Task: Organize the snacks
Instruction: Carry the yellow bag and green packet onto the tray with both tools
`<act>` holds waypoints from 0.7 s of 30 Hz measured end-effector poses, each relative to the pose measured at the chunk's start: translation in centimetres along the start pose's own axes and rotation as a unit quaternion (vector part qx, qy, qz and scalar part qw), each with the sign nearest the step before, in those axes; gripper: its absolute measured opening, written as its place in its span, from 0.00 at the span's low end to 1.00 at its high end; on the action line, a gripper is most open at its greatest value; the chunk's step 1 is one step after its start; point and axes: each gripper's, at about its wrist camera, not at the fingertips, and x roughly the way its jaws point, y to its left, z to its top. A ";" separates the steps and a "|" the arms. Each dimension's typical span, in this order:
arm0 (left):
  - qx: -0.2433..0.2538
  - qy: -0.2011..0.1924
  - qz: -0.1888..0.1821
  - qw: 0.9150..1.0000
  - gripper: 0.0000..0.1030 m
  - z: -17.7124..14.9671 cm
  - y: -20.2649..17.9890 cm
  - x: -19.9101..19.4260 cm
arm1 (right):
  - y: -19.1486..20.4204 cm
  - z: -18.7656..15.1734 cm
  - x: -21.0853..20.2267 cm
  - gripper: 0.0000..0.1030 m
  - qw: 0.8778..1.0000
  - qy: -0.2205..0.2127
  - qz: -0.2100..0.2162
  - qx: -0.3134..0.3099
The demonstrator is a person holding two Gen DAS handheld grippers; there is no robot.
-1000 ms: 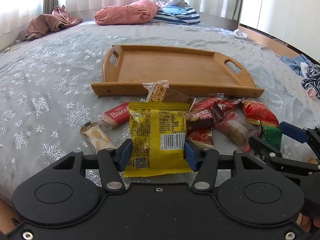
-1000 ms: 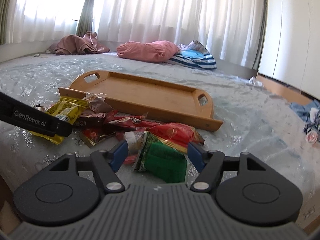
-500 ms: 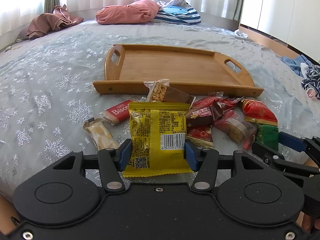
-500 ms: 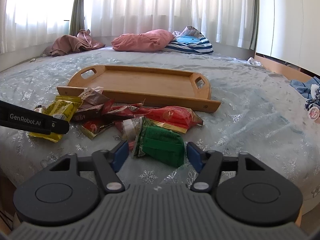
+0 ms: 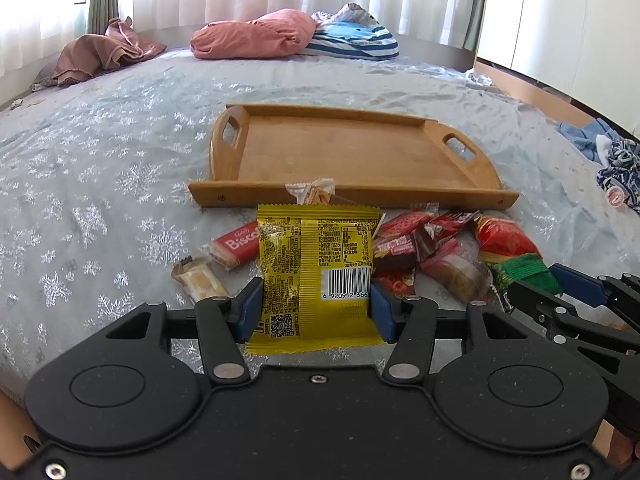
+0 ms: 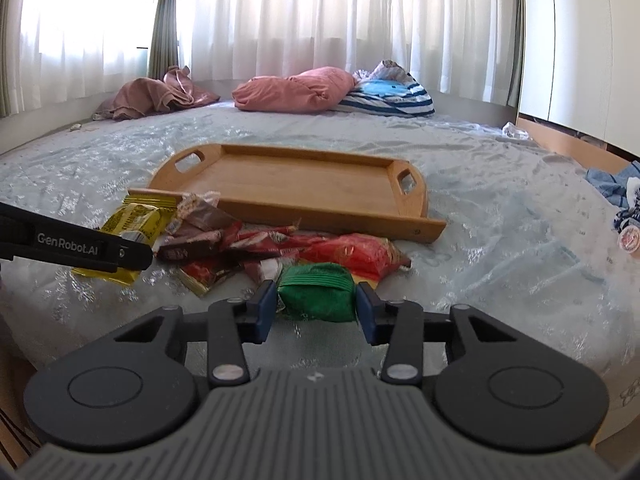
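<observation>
Between the left tongs [image 5: 314,312], a crinkly yellow foil packet [image 5: 316,268].

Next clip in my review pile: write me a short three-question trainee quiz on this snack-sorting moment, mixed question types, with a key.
1. True or false: the wooden tray already holds snacks.
2. Multiple choice: which packet sits between the left gripper pads? A) the red Biscoff bar B) the yellow packet C) the green packet
3. Short answer: what has the right gripper just been doing, and around which snack?

Key
1. False: its floor is bare and the snacks lie on the bedspread in front of it.
2. B
3. Its jaws have just been closing on the green packet, which is now pinched between the pads.
</observation>
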 end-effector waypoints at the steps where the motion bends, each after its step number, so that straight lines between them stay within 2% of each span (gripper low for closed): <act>1: 0.000 -0.001 -0.001 1.000 0.51 0.1 0.0 -0.1 | 0.0 0.2 -0.2 0.45 1.000 -0.003 0.001 -0.001; 15: 0.004 -0.012 -0.017 1.000 0.51 2.5 0.1 -0.7 | -0.4 2.6 -0.2 0.44 0.999 -0.031 0.015 0.017; 21: 0.026 -0.005 -0.014 1.000 0.51 4.2 -0.1 0.0 | -0.8 3.8 0.7 0.43 0.999 -0.031 0.019 0.026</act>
